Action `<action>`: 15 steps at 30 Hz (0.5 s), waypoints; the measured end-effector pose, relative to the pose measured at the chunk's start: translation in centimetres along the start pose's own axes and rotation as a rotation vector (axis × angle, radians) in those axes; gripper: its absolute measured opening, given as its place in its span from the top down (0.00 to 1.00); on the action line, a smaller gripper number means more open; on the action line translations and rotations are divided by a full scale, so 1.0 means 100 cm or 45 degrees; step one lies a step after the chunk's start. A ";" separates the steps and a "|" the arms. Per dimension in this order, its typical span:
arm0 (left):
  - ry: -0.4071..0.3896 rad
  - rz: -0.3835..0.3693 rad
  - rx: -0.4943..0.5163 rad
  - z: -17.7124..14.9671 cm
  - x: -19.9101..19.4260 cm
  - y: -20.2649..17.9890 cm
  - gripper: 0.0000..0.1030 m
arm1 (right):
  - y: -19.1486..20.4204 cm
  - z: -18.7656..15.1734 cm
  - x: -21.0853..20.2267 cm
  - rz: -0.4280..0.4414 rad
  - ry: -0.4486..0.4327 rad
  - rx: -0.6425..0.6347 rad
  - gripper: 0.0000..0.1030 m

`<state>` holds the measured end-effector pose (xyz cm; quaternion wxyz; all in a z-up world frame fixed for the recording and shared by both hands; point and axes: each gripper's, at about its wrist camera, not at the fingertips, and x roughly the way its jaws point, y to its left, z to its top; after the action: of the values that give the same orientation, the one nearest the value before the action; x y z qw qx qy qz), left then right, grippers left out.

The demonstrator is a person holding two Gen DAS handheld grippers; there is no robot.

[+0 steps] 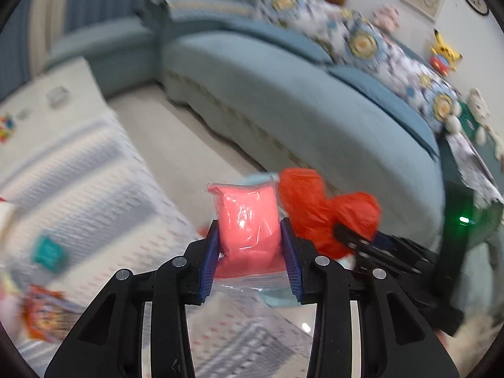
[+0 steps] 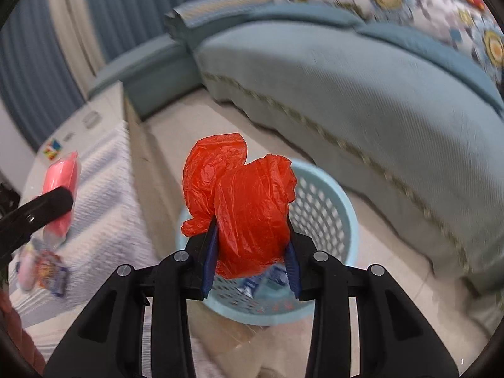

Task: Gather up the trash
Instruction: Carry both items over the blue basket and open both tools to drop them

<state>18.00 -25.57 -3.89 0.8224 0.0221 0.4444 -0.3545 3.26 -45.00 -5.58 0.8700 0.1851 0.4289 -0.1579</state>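
I've got the red bag (image 2: pixel 249 211) pinched in my right gripper (image 2: pixel 250 245), right over the basket (image 2: pixel 343 208). I'd centre it above the opening, then let go. My left gripper (image 1: pixel 249 249) clamps the pink packet (image 1: pixel 247 220), long axis upright along the fingers, over the table edge (image 1: pixel 94 163) near the basket.

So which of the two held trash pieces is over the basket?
The crumpled red plastic bag in the right hand-held gripper; the pink sealed packet is over the table.
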 end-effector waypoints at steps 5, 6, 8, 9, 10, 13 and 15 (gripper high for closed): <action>0.082 -0.018 0.006 -0.010 0.032 0.005 0.64 | -0.014 -0.010 0.026 -0.027 0.077 0.063 0.65; 0.086 -0.018 0.012 -0.011 0.033 0.005 0.64 | -0.015 -0.011 0.029 -0.038 0.082 0.068 0.65; 0.077 0.002 0.023 -0.011 0.033 0.004 0.49 | -0.016 -0.012 0.032 -0.056 0.093 0.078 0.60; 0.062 0.027 0.023 -0.011 0.031 0.004 0.33 | -0.018 -0.011 0.034 -0.058 0.093 0.087 0.53; 0.031 0.034 0.026 -0.012 0.027 0.005 0.30 | -0.018 -0.011 0.033 -0.057 0.087 0.094 0.48; 0.013 0.010 0.038 -0.007 0.016 0.001 0.28 | -0.018 -0.011 0.027 -0.065 0.066 0.090 0.45; -0.005 0.015 0.041 -0.006 0.008 0.002 0.28 | -0.016 -0.011 0.022 -0.063 0.058 0.088 0.45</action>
<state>18.00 -25.67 -4.94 0.8249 0.0372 0.4370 -0.3566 3.12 -46.16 -8.31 0.8490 0.2078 0.4473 -0.1897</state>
